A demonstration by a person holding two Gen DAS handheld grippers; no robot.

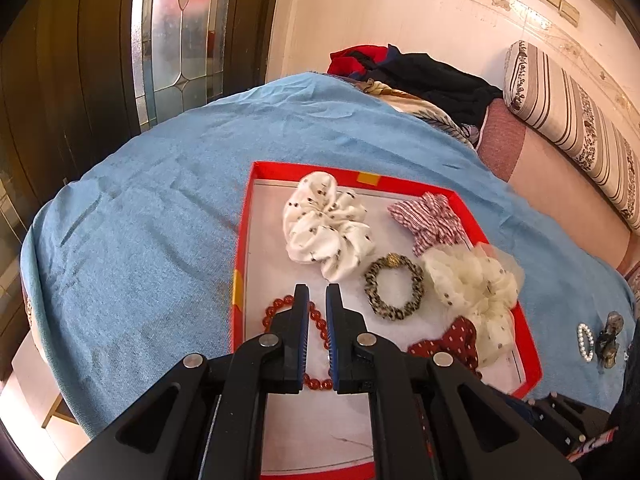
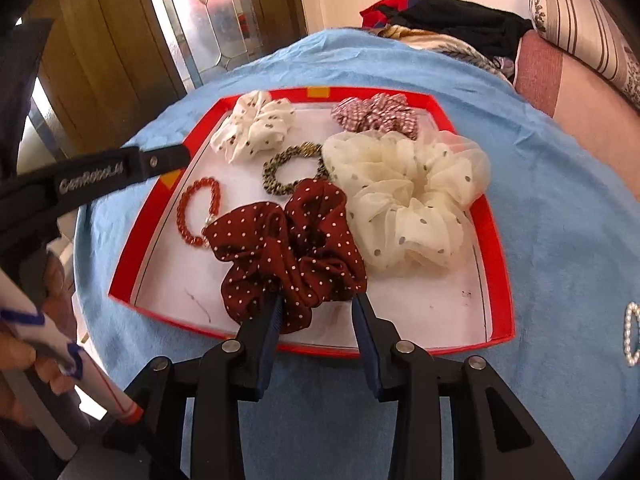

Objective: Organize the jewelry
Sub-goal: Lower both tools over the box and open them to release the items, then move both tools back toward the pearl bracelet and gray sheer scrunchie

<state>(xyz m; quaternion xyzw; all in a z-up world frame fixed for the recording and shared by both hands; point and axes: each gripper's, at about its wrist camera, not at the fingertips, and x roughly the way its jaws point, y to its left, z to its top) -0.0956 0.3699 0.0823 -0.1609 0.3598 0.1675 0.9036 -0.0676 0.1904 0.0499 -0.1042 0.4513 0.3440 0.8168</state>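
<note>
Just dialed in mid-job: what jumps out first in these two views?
The red tray on the blue cloth grabs the eye, filled with hair ties. Nearest is a dark red dotted scrunchie at the tray's front edge, lying between the open fingers of the right gripper; a big cream sheer scrunchie sits beside it. The left gripper, shut and empty, hovers over a red bead bracelet in the tray's left part.

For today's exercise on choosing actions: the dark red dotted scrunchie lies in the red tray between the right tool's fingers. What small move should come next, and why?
Probably lift the right tool clear: its jaws stand apart, no longer pressing the dark red dotted scrunchie, which rests in the red tray. The pearl clip lies outside on the blue cloth.
</note>
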